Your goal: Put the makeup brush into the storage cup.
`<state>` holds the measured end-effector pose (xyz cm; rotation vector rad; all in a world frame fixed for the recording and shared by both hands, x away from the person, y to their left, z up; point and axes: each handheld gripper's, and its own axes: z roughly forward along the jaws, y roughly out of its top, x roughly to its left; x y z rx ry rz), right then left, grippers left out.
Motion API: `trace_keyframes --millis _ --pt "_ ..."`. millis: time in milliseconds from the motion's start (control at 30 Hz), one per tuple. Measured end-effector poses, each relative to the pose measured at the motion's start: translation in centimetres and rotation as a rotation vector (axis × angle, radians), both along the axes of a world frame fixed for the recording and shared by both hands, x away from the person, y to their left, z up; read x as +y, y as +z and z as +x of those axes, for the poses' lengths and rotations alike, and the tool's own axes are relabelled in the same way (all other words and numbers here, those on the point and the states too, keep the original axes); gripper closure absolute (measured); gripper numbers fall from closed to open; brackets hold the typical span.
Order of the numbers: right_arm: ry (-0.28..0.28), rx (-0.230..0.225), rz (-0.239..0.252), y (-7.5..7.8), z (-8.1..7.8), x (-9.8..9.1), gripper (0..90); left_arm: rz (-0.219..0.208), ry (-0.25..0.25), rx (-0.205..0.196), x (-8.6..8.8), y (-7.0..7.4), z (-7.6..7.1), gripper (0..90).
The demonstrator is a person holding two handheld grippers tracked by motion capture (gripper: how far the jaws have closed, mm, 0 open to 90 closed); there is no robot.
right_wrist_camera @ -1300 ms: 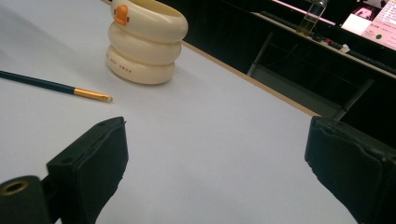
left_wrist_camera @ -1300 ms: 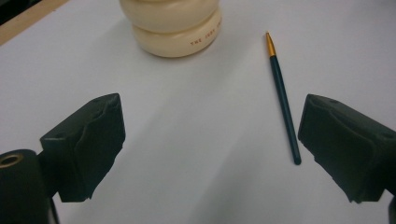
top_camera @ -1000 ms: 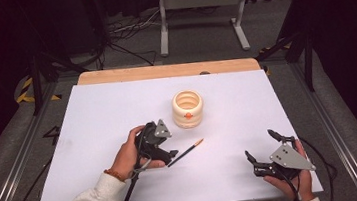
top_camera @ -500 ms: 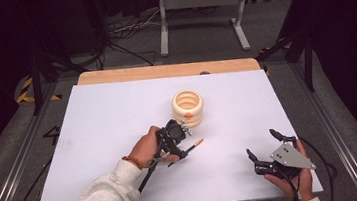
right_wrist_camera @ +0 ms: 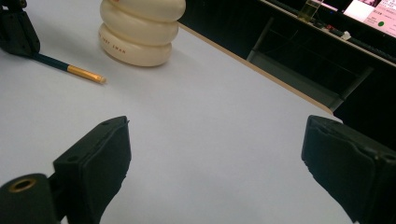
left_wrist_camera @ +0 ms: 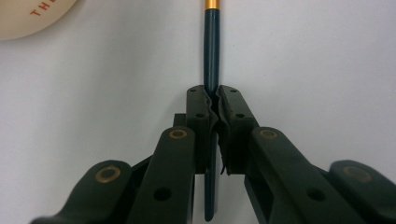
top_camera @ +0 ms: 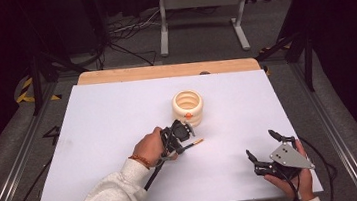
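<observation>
- While my left gripper [top_camera: 185, 141] sits near the middle of the white table [top_camera: 95, 139], its jaws have just been closing, and they are now pinched on the dark teal pencil [left_wrist_camera: 211, 65]; the pads press its shaft from both sides.
- Left gripper view: the pencil runs straight toward 12 o'clock from between my fingertips [left_wrist_camera: 196, 100], and its gold ferrule [left_wrist_camera: 211, 4] meets the top edge. A short length of the shaft pokes back out toward 6 o'clock between the jaw arms.
- High view: the free end of the pencil [top_camera: 196, 143] sticks out toward 3 o'clock from my left gripper and lies low over the table; I cannot tell whether it touches the surface.
- The cream ribbed pot [top_camera: 187, 107] stands upright at about 1 o'clock from my left gripper, near it, with open mouth upward and a small orange mark on its front. In the left gripper view a curve of the pot [left_wrist_camera: 32, 16] shows at 11 o'clock, apart from the pencil.
- My right gripper [top_camera: 265, 151] rests at the 5 o'clock part of the table, well apart from pencil and pot. Its jaws stand wide apart with nothing between them.
- Right gripper view: bare table between my two pads [right_wrist_camera: 100, 158]; the pot [right_wrist_camera: 140, 32] and the pencil's ferrule end [right_wrist_camera: 84, 73] lie off at 11 o'clock.
</observation>
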<state>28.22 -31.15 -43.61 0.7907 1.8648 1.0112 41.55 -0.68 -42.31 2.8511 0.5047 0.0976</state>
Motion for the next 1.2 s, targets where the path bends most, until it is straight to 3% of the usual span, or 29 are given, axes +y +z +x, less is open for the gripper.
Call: trace_keyframes --millis 167,367,467,500,667,700,833,1200 --pt "-0.002 -0.002 0.001 0.0 0.0 -0.1 8.6 -0.038 0.014 -0.018 0.6 0.0 -0.3 83.9" --pt "-0.009 -0.003 0.008 0.0 0.0 -0.1 8.6 -0.133 0.026 -0.041 2.1 0.8 -0.5 83.9" --pt "-0.01 -0.006 0.008 0.1 0.0 -0.1 8.6 -0.158 0.031 -0.05 2.6 1.2 -0.6 83.9" --pt "-0.01 -0.007 0.01 0.1 0.0 -0.1 8.6 -0.196 0.034 -0.062 3.2 1.5 -0.7 83.9" --pt "-0.011 -0.009 0.015 0.1 0.0 -0.2 8.5 -0.263 0.06 -0.089 4.5 2.3 -0.7 83.9" --pt "-0.01 -0.008 0.017 0.1 0.0 -0.2 8.5 -0.299 0.068 -0.094 5.2 2.6 -0.8 83.9" --pt "-0.011 -0.012 0.017 0.1 0.0 -0.2 8.5 -0.337 0.077 -0.104 6.0 2.9 -1.0 83.9" --pt "-0.016 -0.017 0.031 0.1 0.0 -0.3 8.5 -0.521 0.102 -0.176 8.4 3.8 -1.6 83.9"
